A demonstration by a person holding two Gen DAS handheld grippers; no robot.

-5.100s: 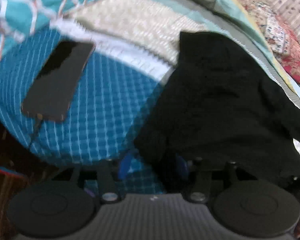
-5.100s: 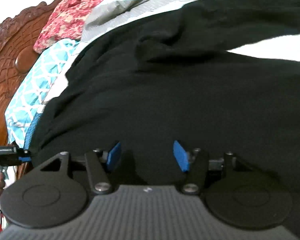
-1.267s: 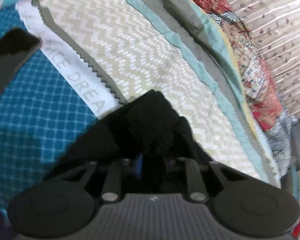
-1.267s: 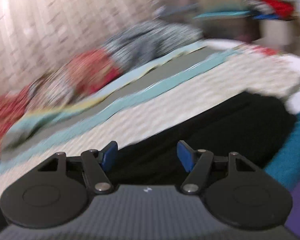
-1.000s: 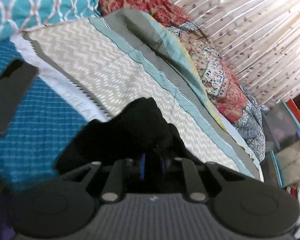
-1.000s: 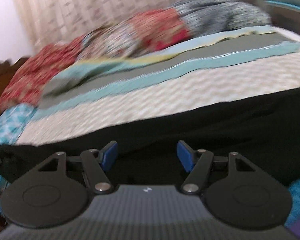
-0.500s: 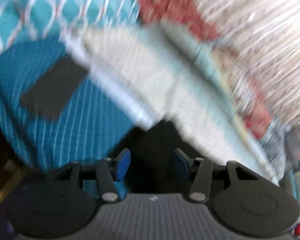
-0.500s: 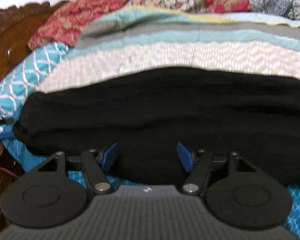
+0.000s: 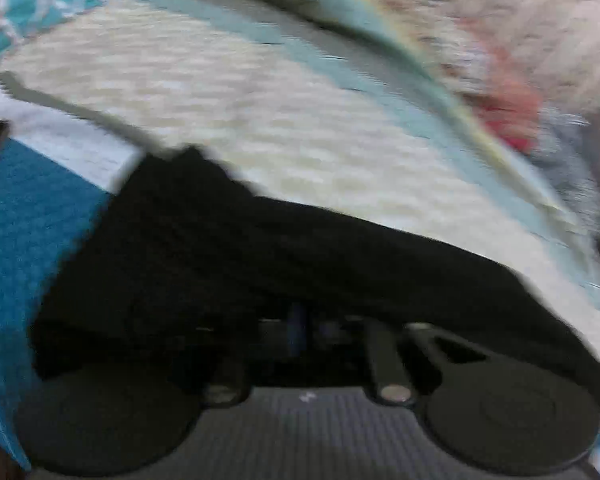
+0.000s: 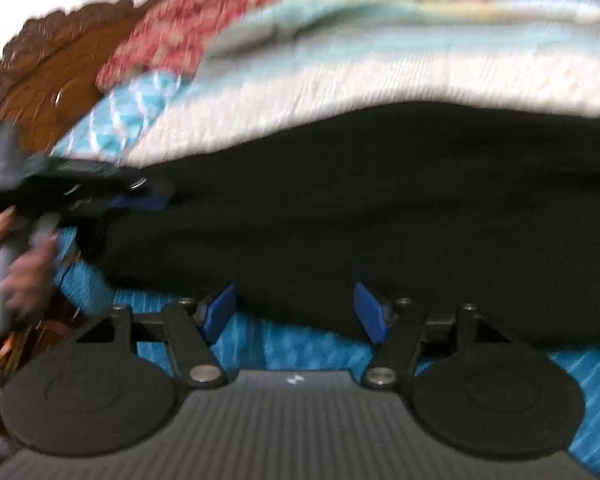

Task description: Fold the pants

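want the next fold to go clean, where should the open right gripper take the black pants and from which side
Take the black pants by the near long edge, just ahead of the right gripper, coming in low from the near side over the blue cover. That edge lies as a thick, fairly straight band that open jaws could probably straddle. The left gripper is shut at the pants' left end.

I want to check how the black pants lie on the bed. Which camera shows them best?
The right wrist view: the black pants stretch across the frame, their near edge on the blue cover. The left wrist view shows only one blurred end, partly hidden behind the gripper.
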